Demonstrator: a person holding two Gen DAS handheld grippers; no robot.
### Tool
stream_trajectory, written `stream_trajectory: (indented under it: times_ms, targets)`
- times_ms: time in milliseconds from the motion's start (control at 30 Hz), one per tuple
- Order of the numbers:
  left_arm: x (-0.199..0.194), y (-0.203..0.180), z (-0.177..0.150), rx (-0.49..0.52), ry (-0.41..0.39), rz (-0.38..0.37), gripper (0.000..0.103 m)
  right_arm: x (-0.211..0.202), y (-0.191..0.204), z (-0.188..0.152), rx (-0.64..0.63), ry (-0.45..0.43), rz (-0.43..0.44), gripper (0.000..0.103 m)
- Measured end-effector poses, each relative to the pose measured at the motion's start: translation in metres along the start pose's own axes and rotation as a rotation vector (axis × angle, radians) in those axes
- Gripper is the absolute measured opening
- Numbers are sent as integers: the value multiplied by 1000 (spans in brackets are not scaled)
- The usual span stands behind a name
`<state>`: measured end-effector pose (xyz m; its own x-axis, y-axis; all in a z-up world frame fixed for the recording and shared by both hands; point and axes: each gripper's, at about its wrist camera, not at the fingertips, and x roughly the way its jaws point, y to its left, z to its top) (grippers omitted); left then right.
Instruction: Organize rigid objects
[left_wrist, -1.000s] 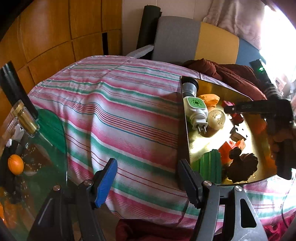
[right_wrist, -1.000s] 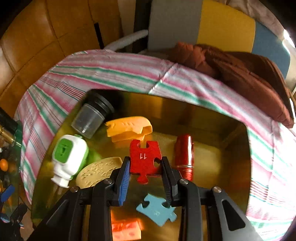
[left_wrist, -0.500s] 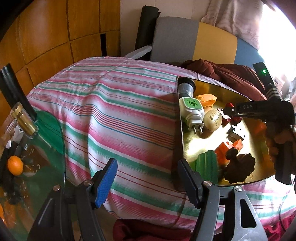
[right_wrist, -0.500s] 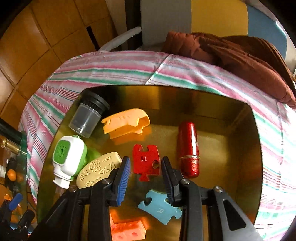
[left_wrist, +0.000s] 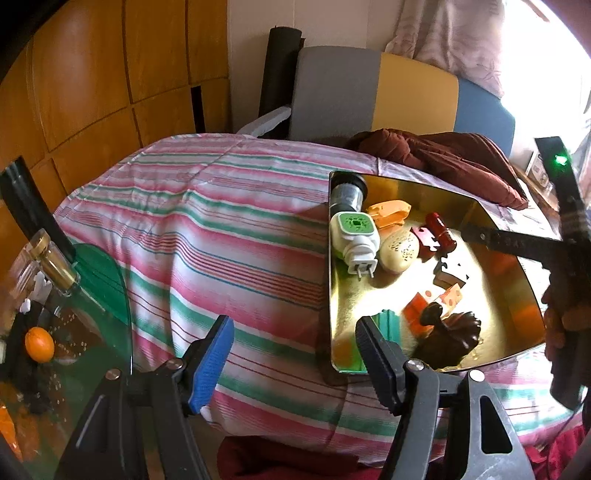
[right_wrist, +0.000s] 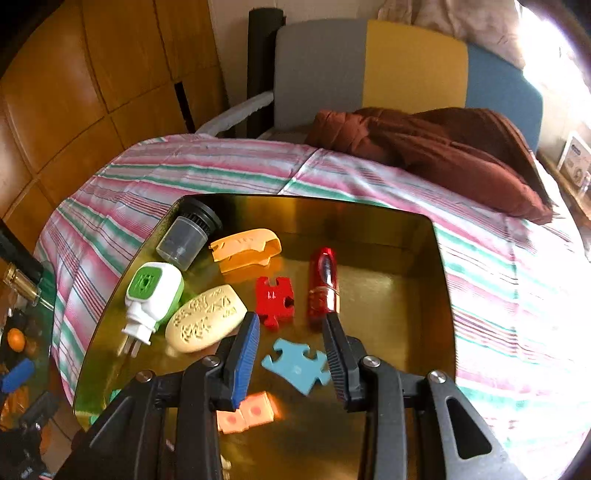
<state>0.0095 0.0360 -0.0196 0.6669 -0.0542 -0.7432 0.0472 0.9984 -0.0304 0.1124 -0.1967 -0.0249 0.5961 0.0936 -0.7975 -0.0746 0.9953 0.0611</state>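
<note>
A gold tray (right_wrist: 406, 229) on the striped bed holds several rigid objects: a red puzzle piece (right_wrist: 275, 301), a blue puzzle piece (right_wrist: 297, 363), a red tube (right_wrist: 323, 282), an orange clip (right_wrist: 245, 249), a cream oval soap (right_wrist: 205, 319), a green-white plug-in (right_wrist: 153, 291), a clear cup with black lid (right_wrist: 188, 234) and an orange block (right_wrist: 245, 411). My right gripper (right_wrist: 290, 354) is open and empty above the tray, just behind the red piece. My left gripper (left_wrist: 293, 354) is open and empty over the bedspread, left of the tray (left_wrist: 330, 295).
A brown cloth (right_wrist: 436, 147) lies behind the tray. A grey, yellow and blue chair back (right_wrist: 388, 70) stands beyond the bed. A green glass table (left_wrist: 88, 332) with a bottle (left_wrist: 51, 262) and an orange fruit (left_wrist: 38, 341) is at the left. A dark brown figure (left_wrist: 450, 341) sits at the tray's near edge.
My right gripper opened and let the red puzzle piece down onto the tray, then drew back and up. My left gripper stayed open and pulled back slightly.
</note>
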Motion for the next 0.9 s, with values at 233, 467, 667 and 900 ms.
stream_trajectory:
  times_ms: [233, 467, 667, 900]
  targets:
    - [-7, -12, 2, 11, -25, 14, 81, -30, 4, -27, 1, -63, -43, 36]
    - [-14, -27, 1, 19, -49, 13, 92, -53, 4, -55, 55, -134, -96, 38]
    - [-26, -42, 1, 29, -97, -19, 103, -66, 3, -69, 65, -170, -129, 38]
    - [-30, -52, -3, 54, -98, -22, 103, -68, 3, -72, 71, -171, -139, 38]
